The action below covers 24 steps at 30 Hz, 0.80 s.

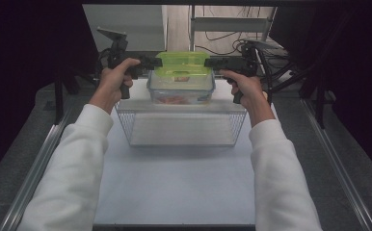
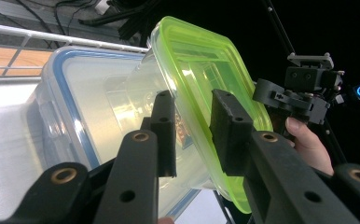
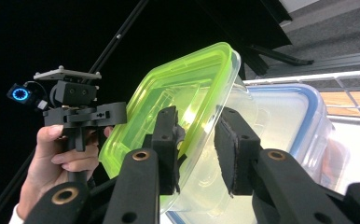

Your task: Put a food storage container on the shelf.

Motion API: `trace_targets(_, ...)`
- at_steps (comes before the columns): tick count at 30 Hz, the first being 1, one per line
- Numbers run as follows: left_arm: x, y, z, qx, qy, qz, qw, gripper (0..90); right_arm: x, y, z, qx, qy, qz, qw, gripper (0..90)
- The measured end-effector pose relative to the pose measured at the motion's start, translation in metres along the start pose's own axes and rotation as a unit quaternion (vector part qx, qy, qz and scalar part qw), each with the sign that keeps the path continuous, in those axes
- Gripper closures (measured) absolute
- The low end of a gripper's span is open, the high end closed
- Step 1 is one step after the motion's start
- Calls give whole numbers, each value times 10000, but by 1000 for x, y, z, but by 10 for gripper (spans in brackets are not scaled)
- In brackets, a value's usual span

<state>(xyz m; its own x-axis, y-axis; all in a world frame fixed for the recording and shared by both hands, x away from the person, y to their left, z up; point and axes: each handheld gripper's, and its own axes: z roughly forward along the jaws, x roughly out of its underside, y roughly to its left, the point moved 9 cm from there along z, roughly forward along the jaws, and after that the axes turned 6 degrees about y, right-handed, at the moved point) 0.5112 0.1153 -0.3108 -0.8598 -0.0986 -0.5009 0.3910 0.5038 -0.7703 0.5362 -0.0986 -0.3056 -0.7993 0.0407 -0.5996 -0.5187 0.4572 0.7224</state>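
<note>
The white counter (image 1: 174,183) carried everything, w/ a wire basket (image 1: 181,126) sitting across its middle, toward the far half. Just behind the basket, near the counter's far edge, stood a big clear container w/ a blue-rimmed lid (image 1: 181,89); sth orange-red showed through its wall, can't tell what. On top of it sat a smaller clear tub w/ a lime-green lid (image 1: 182,64), centred btwn both hands. Left tongs (image 1: 148,62) came in from the left side, right tongs (image 1: 213,62) from the right, each at the green lid's end, approx. level. In the left gripper view the left tongs (image 2: 193,133) straddled the green lid's rim: one pad on the tub's clear wall side, other pad on the lid side, w/ a visible gap on both, so parted, not pinching. In the right gripper view the right tongs (image 3: 201,149) likewise had the lid edge btwn the pads, apart from it, so loose & open. Tub looked tilted in both gripper views, but those cams were rolled; the high view had it sitting flat on the blue-rimmed lid.
</note>
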Motion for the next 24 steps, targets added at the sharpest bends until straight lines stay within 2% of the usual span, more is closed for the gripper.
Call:
trace_targets(5,-1,0,3,8,-12,56,10000,651,0,0,1,11,-15,14,10000,642)
trace_targets(11,-1,0,3,53,-23,28,10000,642,0,1,1,15,-31,-10,10000,638)
trace_targets(14,-2,-2,2,99,-51,21,9999,599,-1,2,0,-12,-51,-5,10000,614)
trace_targets(15,-3,-3,0,54,-119,55,9999,539,-2,3,-1,28,-114,-55,9999,569)
trace_targets(16,-3,-3,0,54,-119,55,9999,500,-2,3,-1,28,-114,-55,9999,569)
trace_targets(17,-4,-4,-1,33,-177,70,9998,500,-3,4,-2,39,-146,-72,9999,553)
trace_targets(18,-5,-4,-4,-9,-269,100,9996,435,-4,5,-4,95,-160,-151,9997,528)
trace_targets(24,-2,-7,-10,-116,-355,250,9990,342,-4,4,-11,376,-217,-285,9987,443)
